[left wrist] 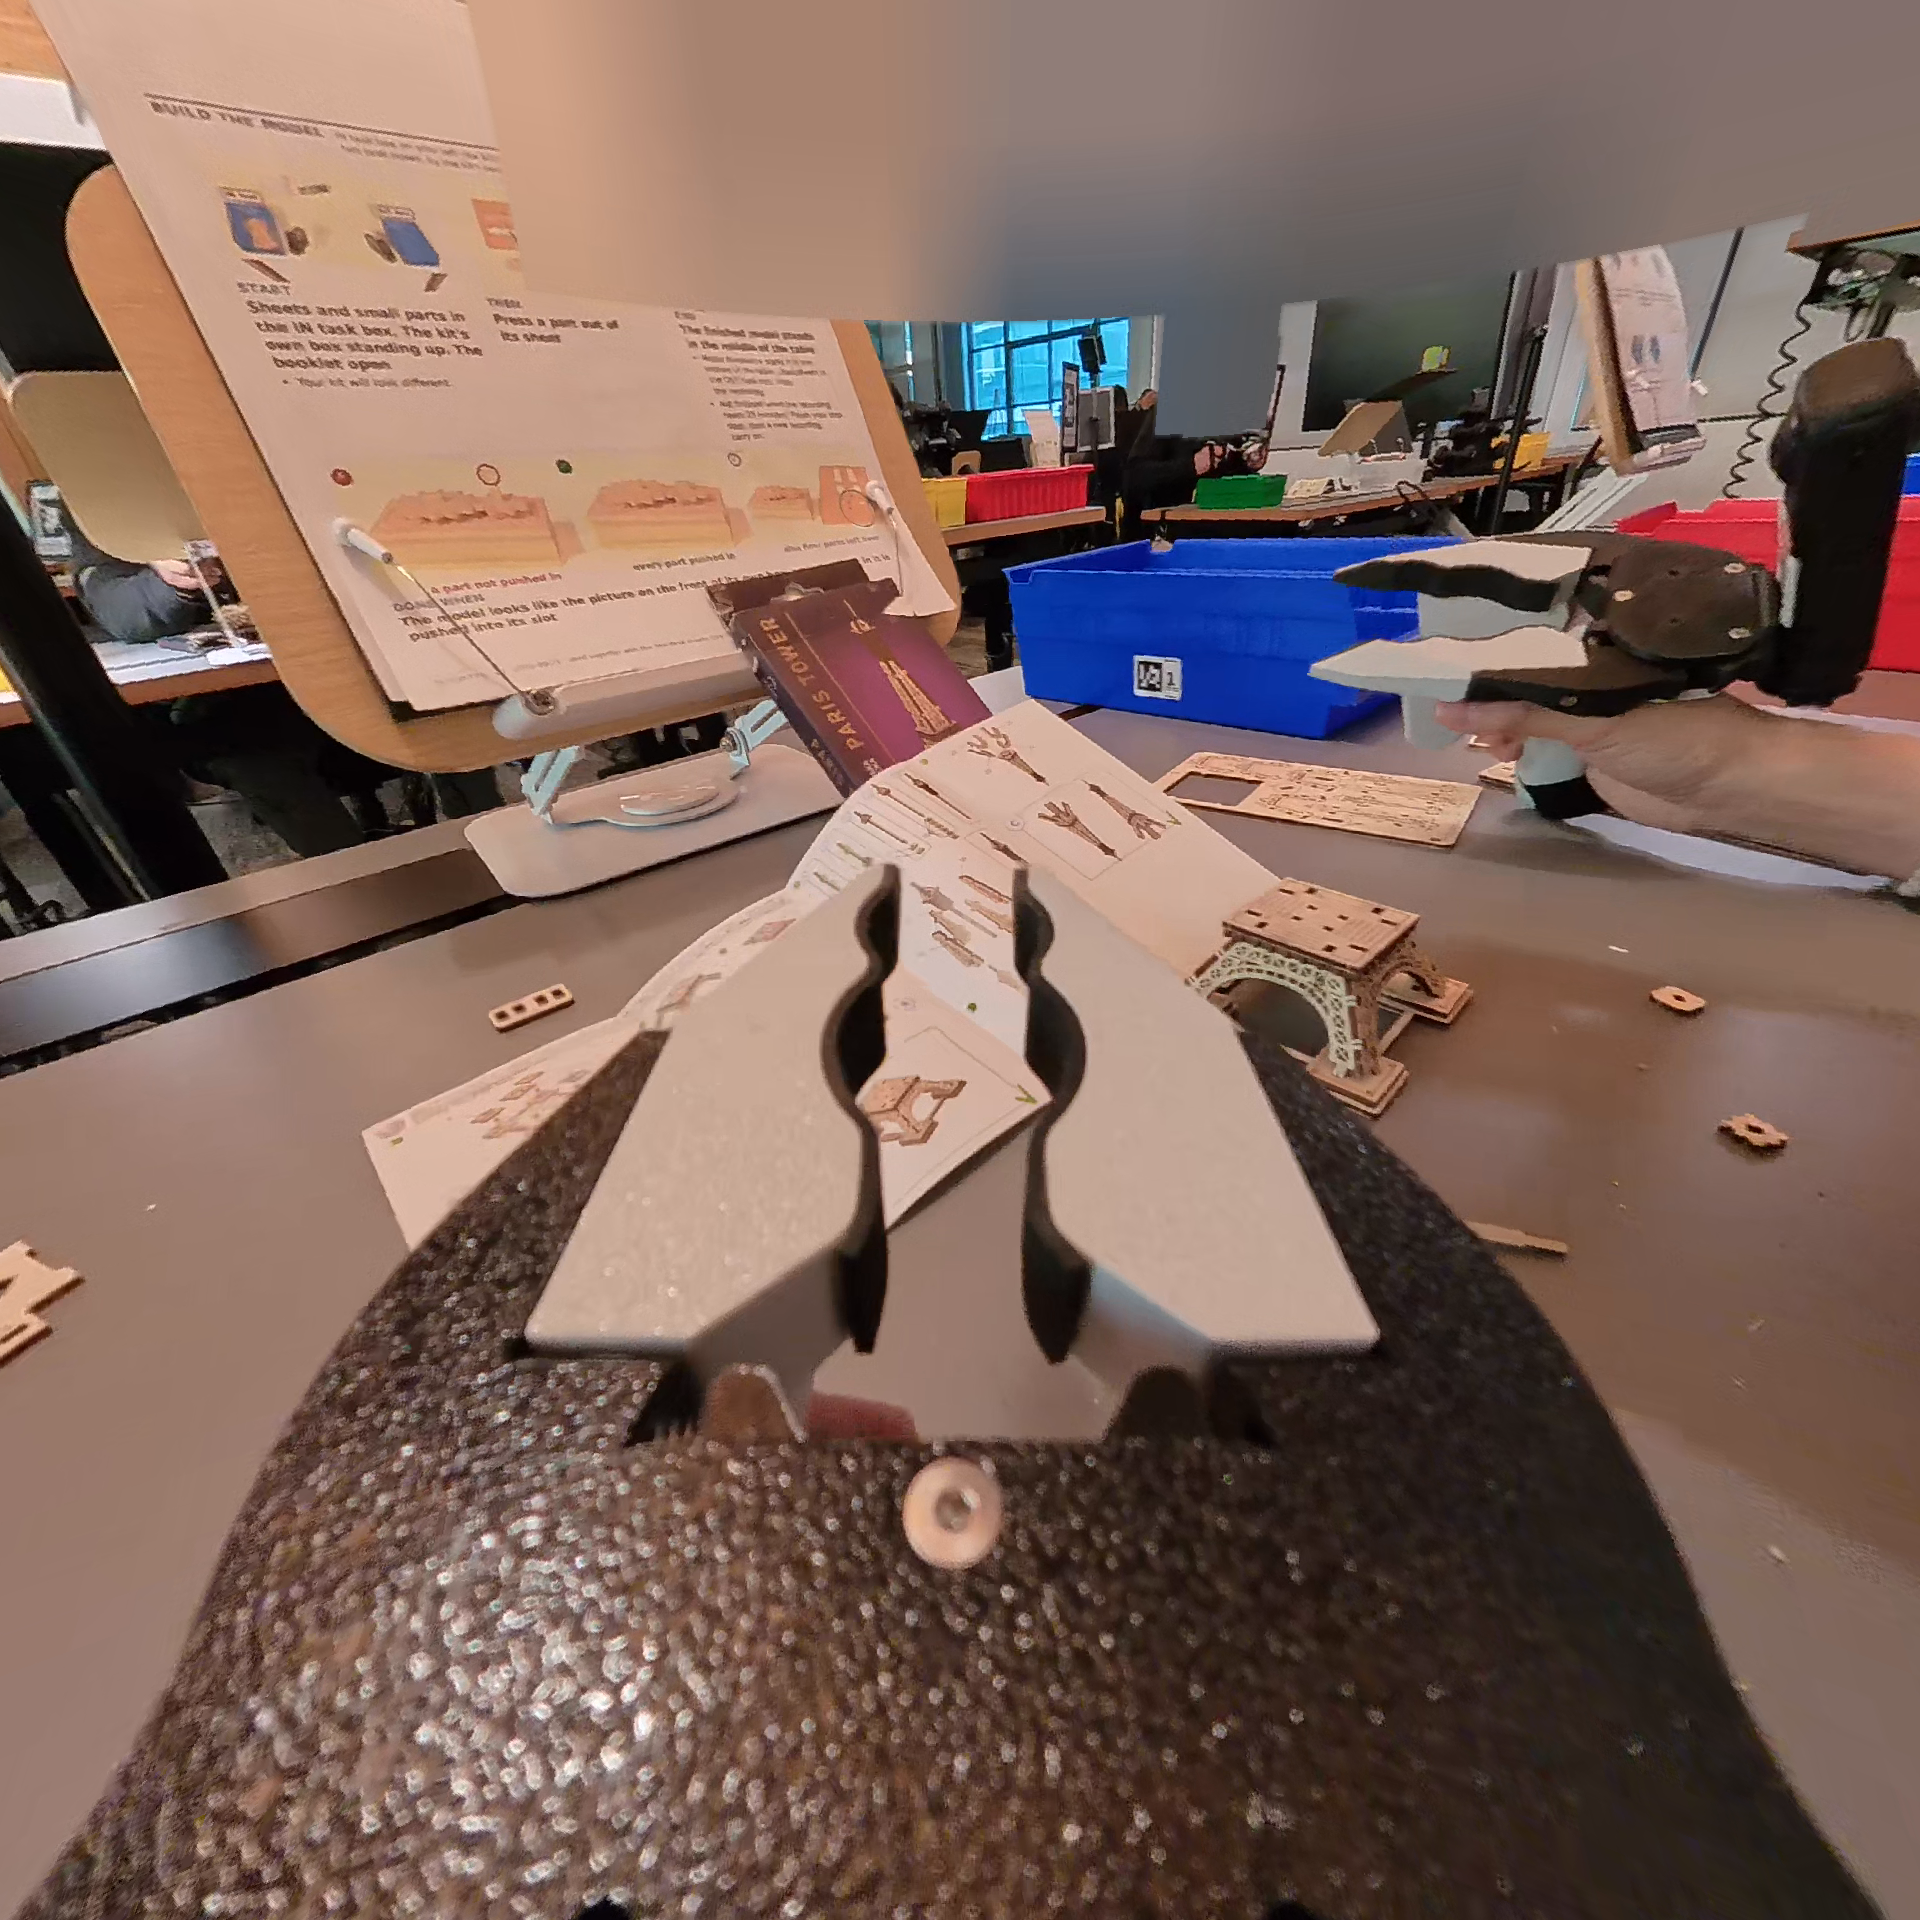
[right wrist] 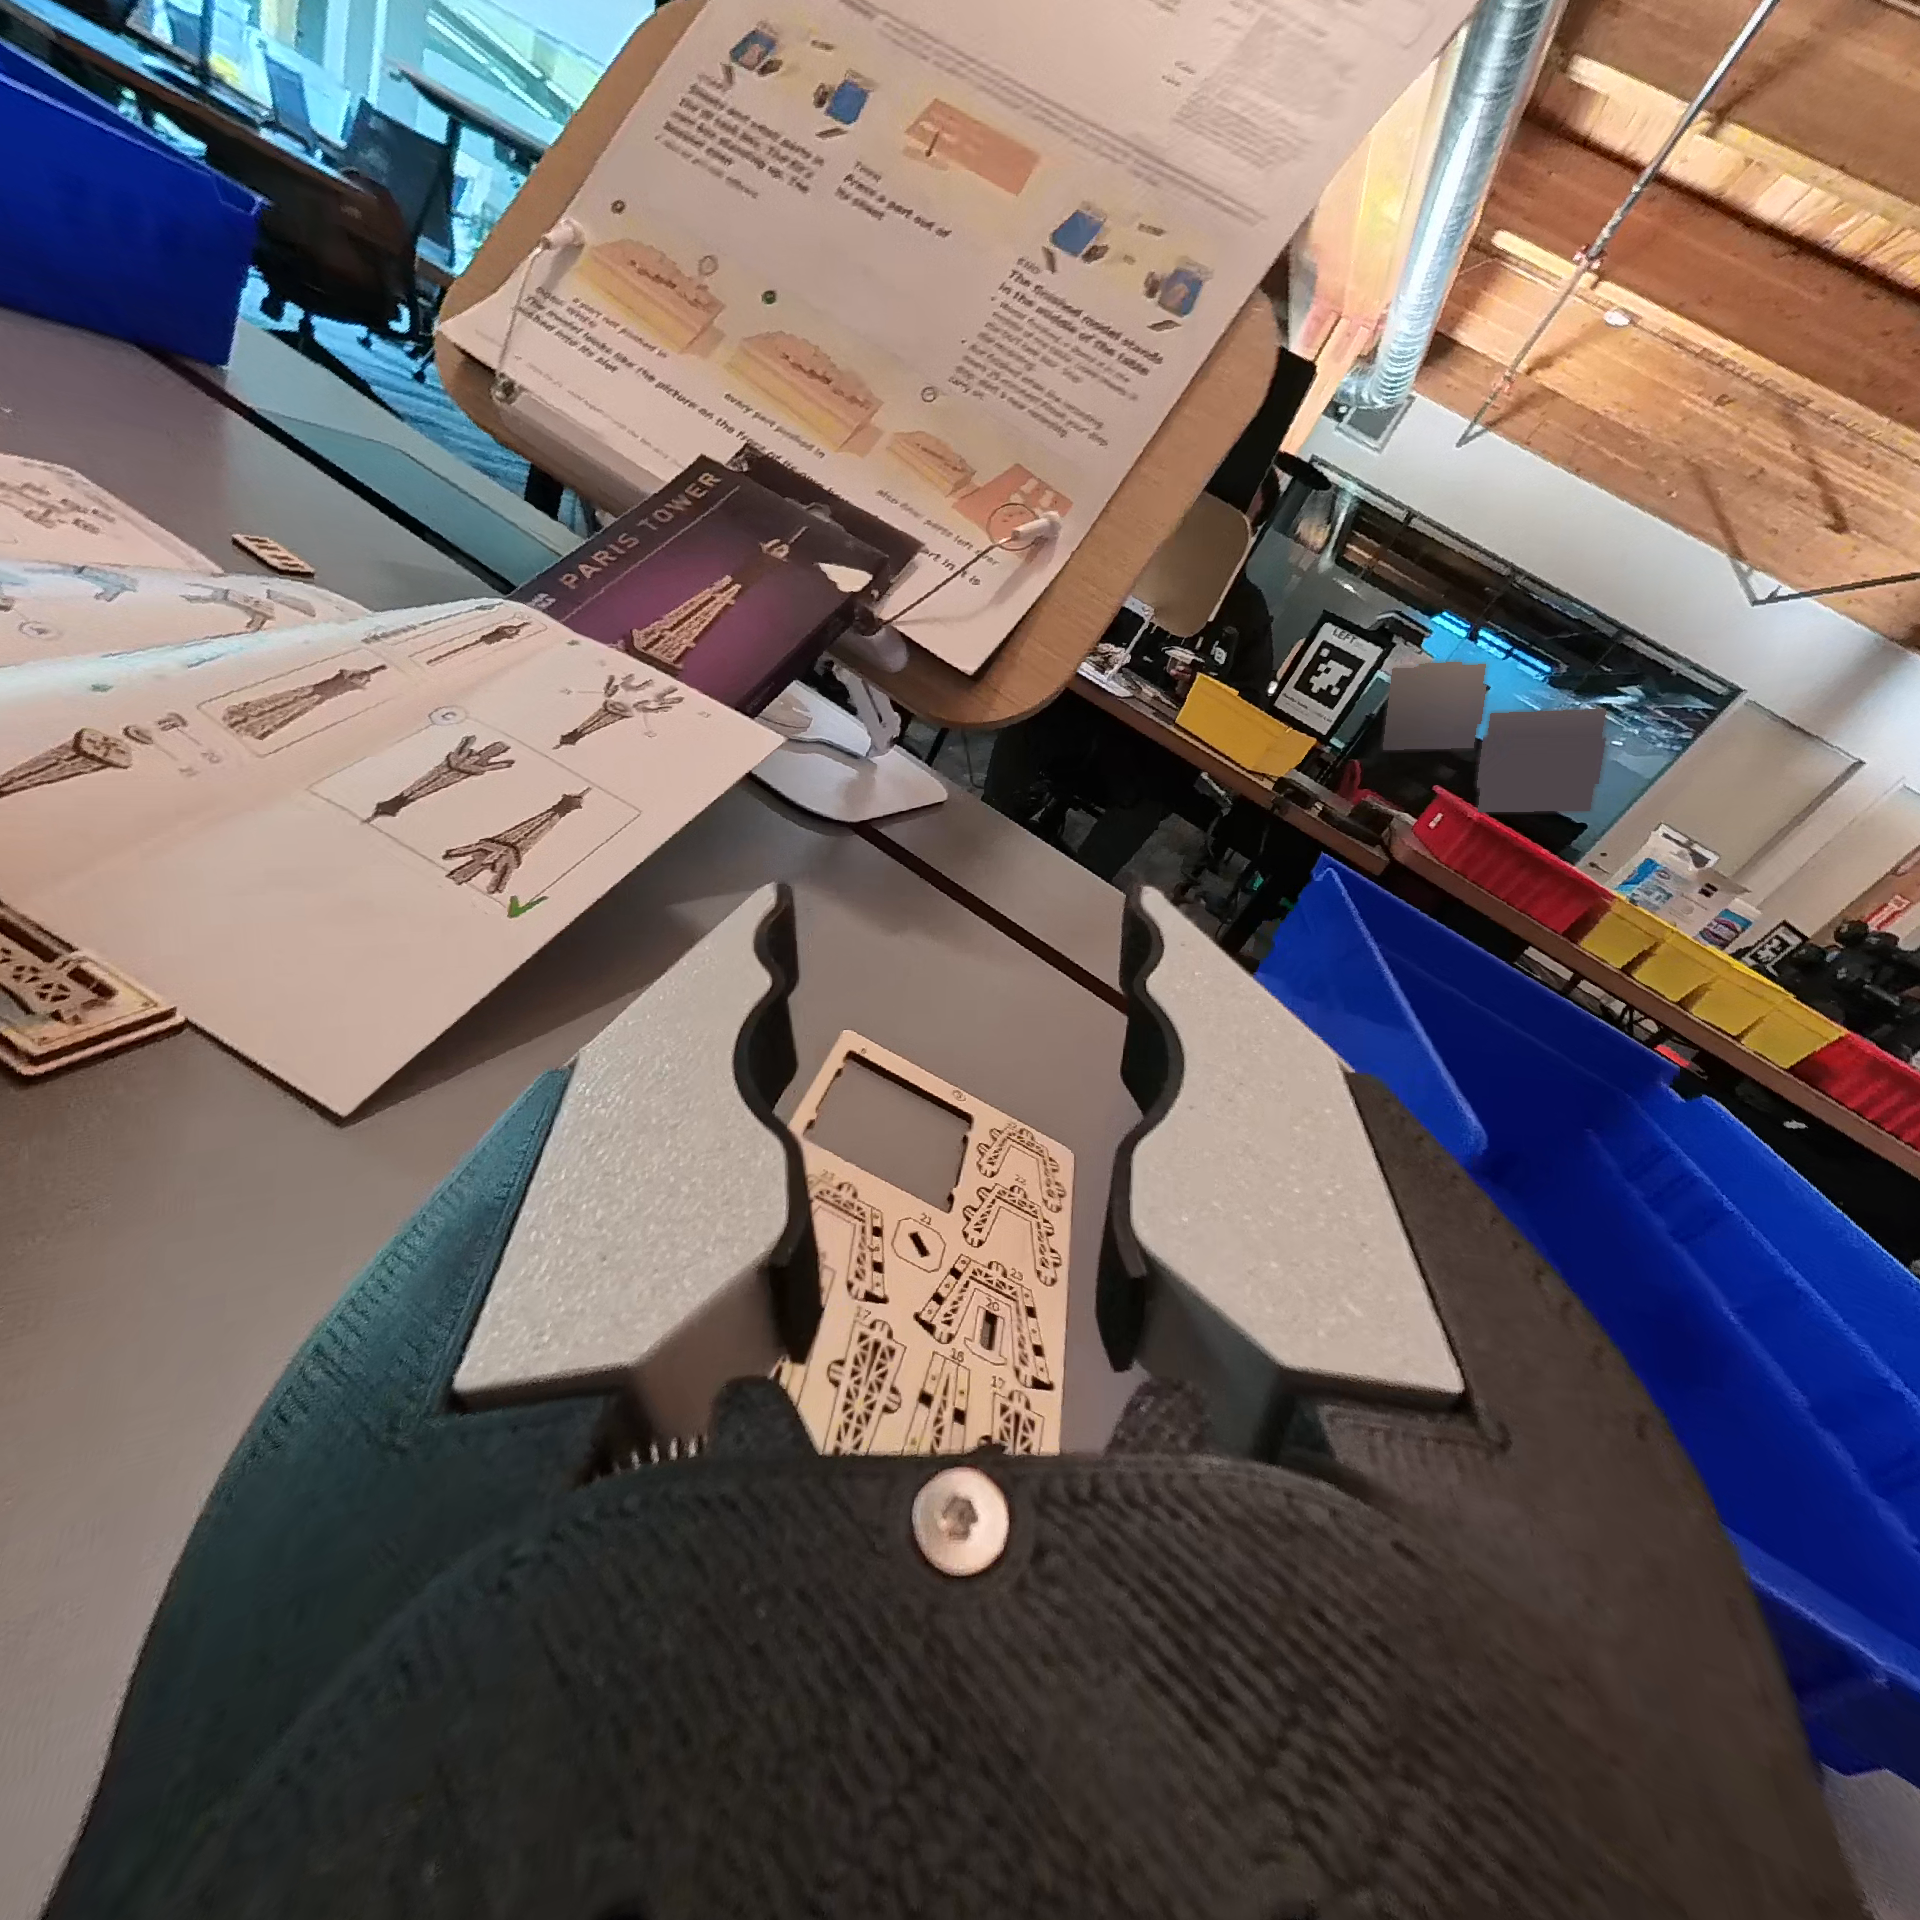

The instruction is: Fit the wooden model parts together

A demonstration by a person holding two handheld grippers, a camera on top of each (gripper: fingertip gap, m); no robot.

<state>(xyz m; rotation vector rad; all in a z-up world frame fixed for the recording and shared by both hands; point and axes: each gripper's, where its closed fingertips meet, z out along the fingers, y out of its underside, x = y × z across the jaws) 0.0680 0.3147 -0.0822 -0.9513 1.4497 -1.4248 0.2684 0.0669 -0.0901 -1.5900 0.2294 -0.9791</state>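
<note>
A wooden tower base (left wrist: pixel 1330 977) with arched legs stands on the dark table, to the right of my left gripper (left wrist: pixel 956 894). The left gripper is open and empty, hovering over the open instruction booklet (left wrist: pixel 966 831). A flat wooden parts sheet (right wrist: pixel 935 1247) with one cut-out window lies on the table, directly under and between the fingers of my right gripper (right wrist: pixel 956 914). The right gripper is wide open and empty. It also shows in the left wrist view (left wrist: pixel 1340 623), held up by a hand above the sheet (left wrist: pixel 1320 795). The tower base's edge shows at the far left of the right wrist view (right wrist: pixel 52 997).
A blue bin (left wrist: pixel 1195 623) sits at the back right, close beside the right gripper (right wrist: pixel 1558 1195). A purple kit box (left wrist: pixel 862 675) leans against a document stand (left wrist: pixel 520 468). Small loose wooden pieces (left wrist: pixel 530 1003) (left wrist: pixel 1753 1130) (left wrist: pixel 1678 1000) lie around the table. There is about 30 cm between the tips of the two grippers.
</note>
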